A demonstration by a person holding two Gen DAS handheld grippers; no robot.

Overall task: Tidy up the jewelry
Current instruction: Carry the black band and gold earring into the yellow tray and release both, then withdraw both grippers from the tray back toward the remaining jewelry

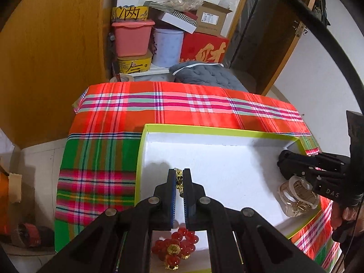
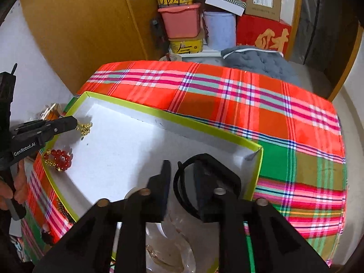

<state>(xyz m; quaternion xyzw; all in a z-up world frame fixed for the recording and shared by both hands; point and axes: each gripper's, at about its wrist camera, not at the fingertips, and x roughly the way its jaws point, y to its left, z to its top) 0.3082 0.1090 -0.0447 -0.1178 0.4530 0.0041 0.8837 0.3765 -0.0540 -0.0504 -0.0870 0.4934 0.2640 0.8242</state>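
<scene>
A shallow white box with a lime-green rim (image 1: 204,129) (image 2: 163,113) lies on the plaid cloth. My left gripper (image 1: 179,170) (image 2: 74,122) is shut on a gold chain (image 1: 179,180) (image 2: 84,127), which hangs just over the box floor near its left side. Below that gripper, a red bead bracelet (image 1: 180,246) (image 2: 59,159) rests in the box. My right gripper (image 2: 182,166) (image 1: 283,159) hovers over the box's right corner, its jaws slightly apart. A black loop (image 2: 176,182) sits in the gap and curls around the right finger, and no pad presses on it. A clear hair claw (image 1: 298,195) (image 2: 170,248) lies under this gripper.
The red, pink and green plaid cloth (image 1: 159,107) covers a small table. Behind it stand stacked tubs and cartons (image 1: 145,36), a red box (image 1: 204,50) and a grey cushion (image 1: 204,75). A wooden panel (image 1: 56,56) rises at the left. A hand (image 2: 13,188) holds the left gripper's handle.
</scene>
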